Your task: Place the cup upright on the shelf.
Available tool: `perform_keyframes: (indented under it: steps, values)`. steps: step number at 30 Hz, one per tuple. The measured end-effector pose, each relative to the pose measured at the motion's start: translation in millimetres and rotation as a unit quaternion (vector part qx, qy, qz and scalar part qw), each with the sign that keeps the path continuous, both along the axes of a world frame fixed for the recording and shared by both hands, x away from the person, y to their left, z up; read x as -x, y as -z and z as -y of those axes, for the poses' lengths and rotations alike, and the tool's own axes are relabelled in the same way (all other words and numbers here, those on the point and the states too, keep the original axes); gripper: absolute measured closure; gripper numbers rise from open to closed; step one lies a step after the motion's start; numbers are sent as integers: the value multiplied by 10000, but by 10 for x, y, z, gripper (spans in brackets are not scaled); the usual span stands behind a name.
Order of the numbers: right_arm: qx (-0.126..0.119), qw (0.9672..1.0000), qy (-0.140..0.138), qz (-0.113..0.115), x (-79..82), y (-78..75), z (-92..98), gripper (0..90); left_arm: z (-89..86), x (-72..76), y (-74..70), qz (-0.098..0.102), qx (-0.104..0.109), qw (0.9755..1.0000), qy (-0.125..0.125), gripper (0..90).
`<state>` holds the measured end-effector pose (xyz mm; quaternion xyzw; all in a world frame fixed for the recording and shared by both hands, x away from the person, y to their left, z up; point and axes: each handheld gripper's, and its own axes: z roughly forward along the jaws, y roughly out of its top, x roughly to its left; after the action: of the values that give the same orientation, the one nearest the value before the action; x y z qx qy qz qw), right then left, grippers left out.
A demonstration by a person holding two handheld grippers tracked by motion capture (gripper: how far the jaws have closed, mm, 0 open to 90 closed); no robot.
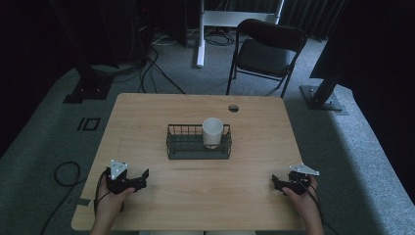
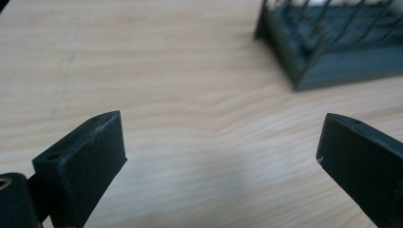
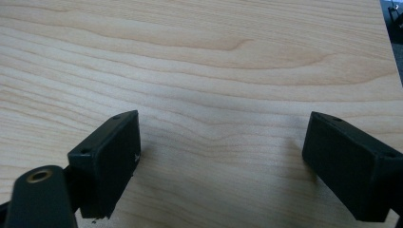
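A white cup [image 1: 212, 132] stands upright in the right half of a dark wire basket [image 1: 182, 144] at the middle of the wooden table [image 1: 147, 117]. My left gripper [image 1: 142, 177] rests near the table's front left, held by a hand, jaws wide apart with bare wood between them [image 2: 221, 152]. A corner of the basket [image 2: 309, 66] shows ahead of it to the right. My right gripper [image 1: 276, 182] sits near the front right, also held by a hand, open over bare wood [image 3: 221, 142].
A round cable hole [image 1: 233, 108] is in the table's far edge. A black folding chair [image 1: 264, 54] stands behind the table, with a white desk leg [image 1: 200, 34] and dark stands on the carpet. Cables lie on the floor at left.
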<state>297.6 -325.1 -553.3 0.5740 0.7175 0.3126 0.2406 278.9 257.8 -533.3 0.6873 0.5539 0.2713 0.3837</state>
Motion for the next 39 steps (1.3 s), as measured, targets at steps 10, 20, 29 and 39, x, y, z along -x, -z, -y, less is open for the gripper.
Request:
perform_keyframes:
  steps: [10,20,29,39]
  values:
    - [-3,10000,1,0,0,0,0,121,-175,35,54,-399,-96,9985,-374,28]
    - [-3,10000,0,0,0,0,0,121,-350,67,105,-605,-341,9937,-879,28]
    - [-2,10000,0,1,0,0,0,121,-350,45,161,-871,-475,9916,-826,27]
    - [-1,10000,0,1,0,0,0,121,-325,2,172,-1035,-448,9899,-860,16]
